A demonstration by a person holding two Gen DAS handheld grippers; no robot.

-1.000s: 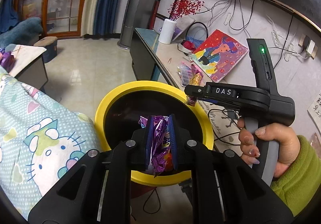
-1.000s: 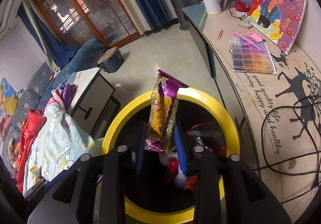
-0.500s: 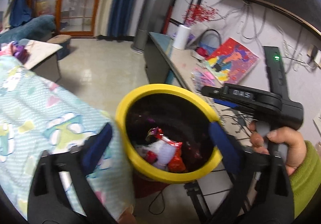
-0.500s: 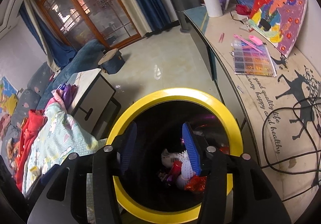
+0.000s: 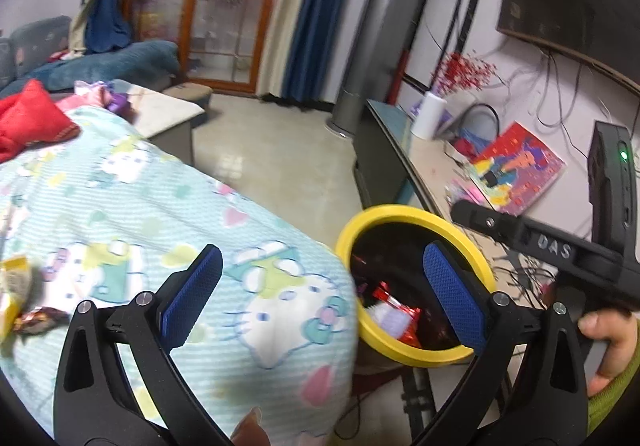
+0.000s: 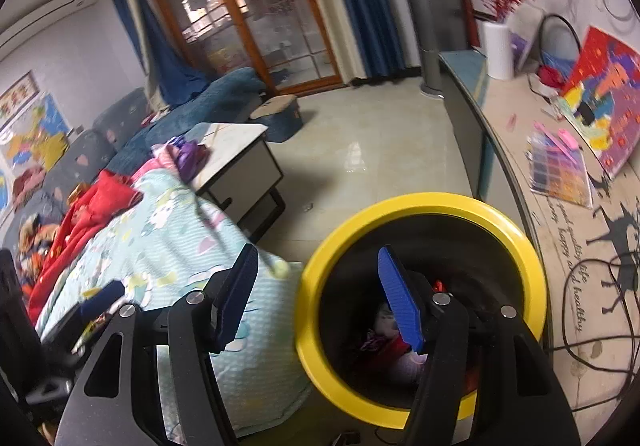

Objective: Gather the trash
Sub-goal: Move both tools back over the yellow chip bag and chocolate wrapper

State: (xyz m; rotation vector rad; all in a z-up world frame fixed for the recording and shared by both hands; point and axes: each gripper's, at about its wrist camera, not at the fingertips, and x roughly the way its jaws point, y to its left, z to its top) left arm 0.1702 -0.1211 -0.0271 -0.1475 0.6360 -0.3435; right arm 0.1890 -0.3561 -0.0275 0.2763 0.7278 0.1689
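Standing wide apart with nothing between its blue pads, the left gripper hangs over the near edge of a pale green cartoon-cat blanket and the left rim of the yellow-rimmed trash bin. Crumpled trash lies inside the bin: a shiny red wrapper and something pale, blurred in both views. On the blanket at the far left lie a dark candy wrapper and a yellow packet, both too blurred to read.

To the right in the left wrist view, a person's hand in a green sleeve holds the other tool, whose black bar carries the raised letters "DAS"; a green light glows on its upright part.

From its own camera, the right gripper is opening, empty, with its right pad over the bin's dark mouth and its left pad over the blanket.

On the desk to the right of the bin, black script beside a deer silhouette reads roughly "good quality life" and "happy and healthy". A bright painting leans at the wall, with a bead tray just in front of it.
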